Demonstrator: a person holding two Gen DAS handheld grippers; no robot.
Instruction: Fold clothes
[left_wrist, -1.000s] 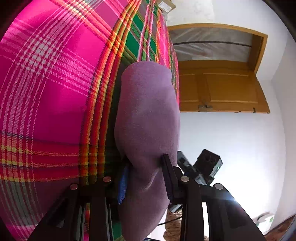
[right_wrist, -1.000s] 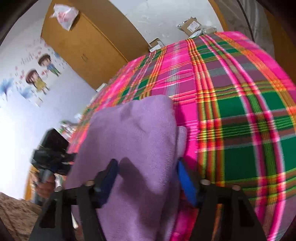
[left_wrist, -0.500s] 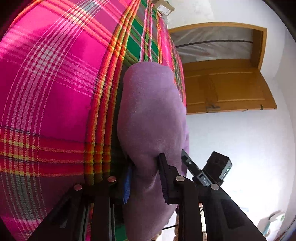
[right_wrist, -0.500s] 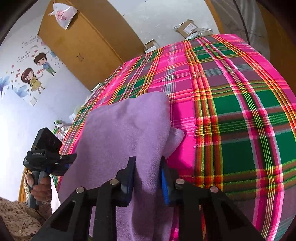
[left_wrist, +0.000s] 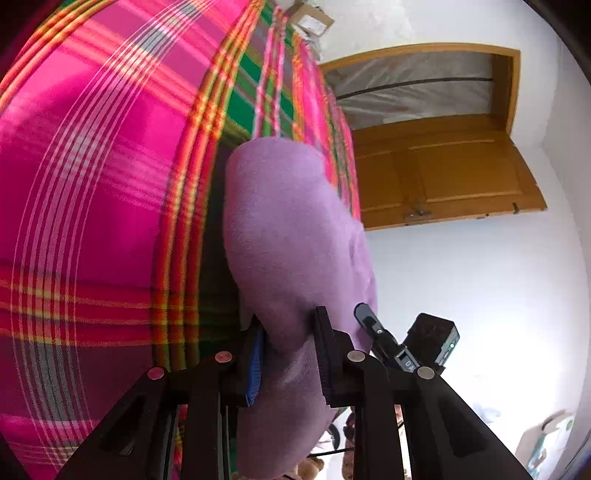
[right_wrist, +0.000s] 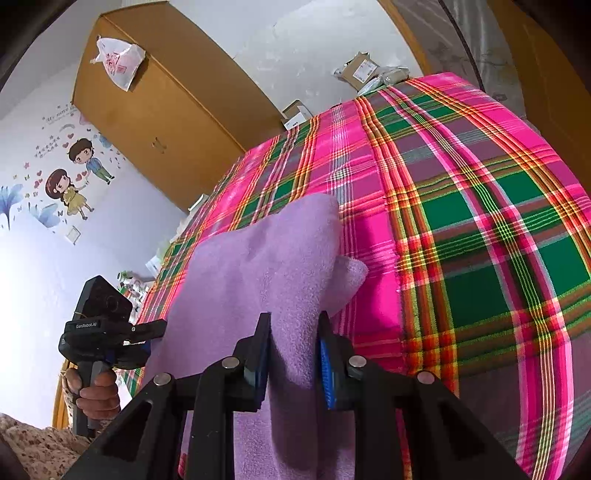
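Purple fleece garment (right_wrist: 258, 266) pinched between jaws of both grippers

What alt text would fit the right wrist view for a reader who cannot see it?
The right gripper pinches a purple cloth lying over a pink and green plaid bed. At lower left, a hand holds the left gripper at the cloth's other edge, with a wooden wardrobe behind.
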